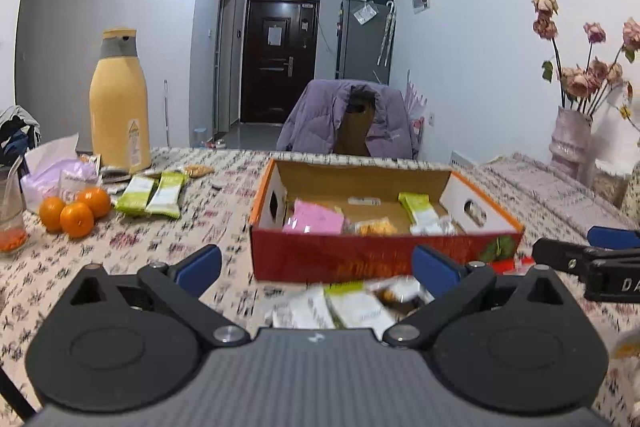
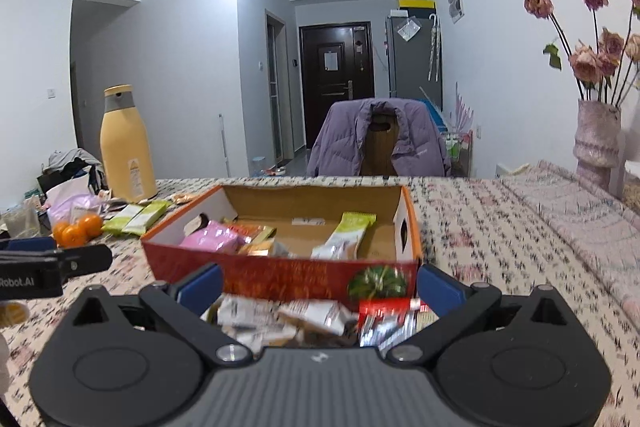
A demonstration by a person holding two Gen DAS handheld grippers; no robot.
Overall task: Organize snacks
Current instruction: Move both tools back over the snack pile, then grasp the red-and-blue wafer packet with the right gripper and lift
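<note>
- Snack packets in white, green and red wrappers [image 2: 320, 319] lay in a loose pile on the patterned tablecloth [image 2: 500, 235], just before the near wall of the open red-and-orange cardboard box [image 2: 280, 275].
- We held our left gripper [image 1: 316, 267] with its blue-padded jaws spread wide and empty; the pile sat at 12 o'clock just beyond them, blurred.
- We held our right gripper [image 2: 320, 287] likewise spread apart, gripping nothing, with the pile between and just beyond its pads.
- Inside the box, in the right wrist view, we saw a pink packet [image 2: 212, 239] at 11 o'clock, a green-and-white packet [image 2: 348, 231] at 12 o'clock and orange wrappers [image 2: 256, 239] between them.
- Two more green-and-white bars [image 1: 154, 195] lay side by side on the cloth at 10 o'clock from the left gripper, well apart from the box.
- Three oranges [image 1: 76, 213] clustered touching each other, farther out at 10 o'clock, beside a pale purple plastic bag [image 1: 60, 175].
- Behind the bars stood a tall yellow bottle-shaped flask with a grey collar [image 1: 120, 107], upright.
- At 2 o'clock a pink textured vase of dried roses [image 2: 596, 139] stood near the table's far right edge.
- Beyond the table, at 12 o'clock, a purple padded jacket [image 1: 348, 119] hung over a chair back.
</note>
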